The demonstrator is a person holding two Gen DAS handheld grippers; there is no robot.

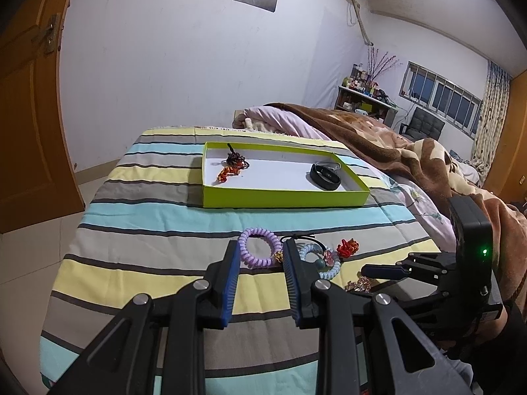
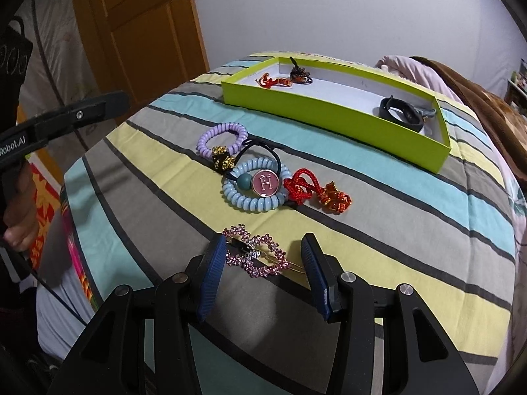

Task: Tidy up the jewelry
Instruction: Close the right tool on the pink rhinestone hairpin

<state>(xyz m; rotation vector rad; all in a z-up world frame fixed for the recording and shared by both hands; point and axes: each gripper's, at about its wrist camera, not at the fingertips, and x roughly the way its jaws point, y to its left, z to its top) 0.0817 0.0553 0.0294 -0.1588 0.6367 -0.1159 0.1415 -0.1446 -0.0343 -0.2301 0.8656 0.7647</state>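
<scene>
A pink rhinestone hair clip (image 2: pixel 253 256) lies on the striped bedspread between the fingers of my right gripper (image 2: pixel 263 247), which is open around it; whether the left pad touches the clip I cannot tell. Further on lie a purple coil hair tie (image 2: pixel 227 128), a blue coil tie (image 2: pixel 253 202) with a pink H button (image 2: pixel 265 182), and a red knotted cord (image 2: pixel 303 186). The green tray (image 2: pixel 329 112) beyond holds a black band (image 2: pixel 400 113) and a red and dark beaded charm (image 2: pixel 290 79). My left gripper (image 1: pixel 262 256) hovers open near the purple tie (image 1: pixel 260 231), holding nothing.
A brown blanket (image 1: pixel 411 151) and pink bedding lie to the right of the tray (image 1: pixel 283 197). The wooden door (image 1: pixel 26 115) stands at the left, past the bed's edge. A hand (image 2: pixel 19 223) holds the left gripper's handle.
</scene>
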